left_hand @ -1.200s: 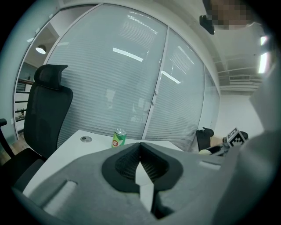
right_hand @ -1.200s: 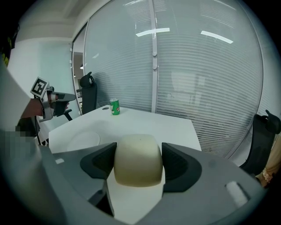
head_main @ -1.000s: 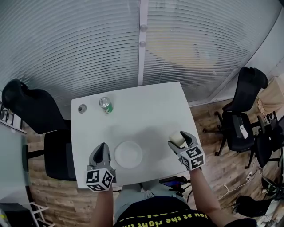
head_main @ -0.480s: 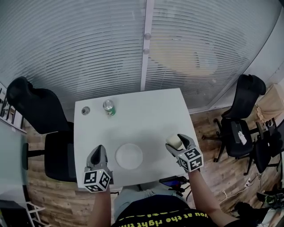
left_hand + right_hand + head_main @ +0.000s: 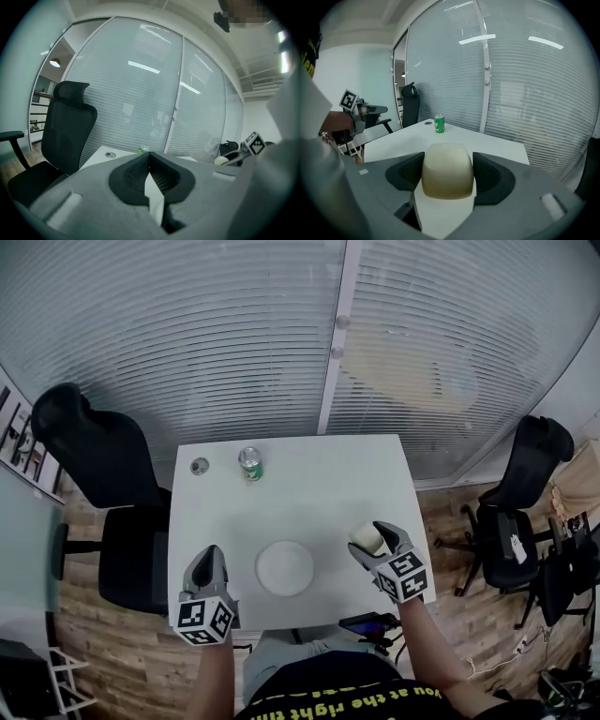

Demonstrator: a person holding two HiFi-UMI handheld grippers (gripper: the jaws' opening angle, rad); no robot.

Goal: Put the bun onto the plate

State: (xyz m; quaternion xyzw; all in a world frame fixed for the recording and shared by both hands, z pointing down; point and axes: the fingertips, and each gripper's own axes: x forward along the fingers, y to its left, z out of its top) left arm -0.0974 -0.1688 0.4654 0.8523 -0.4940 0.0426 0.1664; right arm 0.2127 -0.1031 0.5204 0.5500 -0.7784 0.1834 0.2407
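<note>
Right of the round white plate (image 5: 284,568), the right gripper (image 5: 373,534) clamps a pale cream bun (image 5: 447,171); the left gripper (image 5: 211,557), opposite, is closed and empty.

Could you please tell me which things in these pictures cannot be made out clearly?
- The plate shows only in the head view; in the gripper views each gripper's own body covers the near table.
- The underside of the bun is hidden by the right gripper that clamps it.
- The print on the can is too small to read.
- The small round thing beside the can is too small to identify.
</note>
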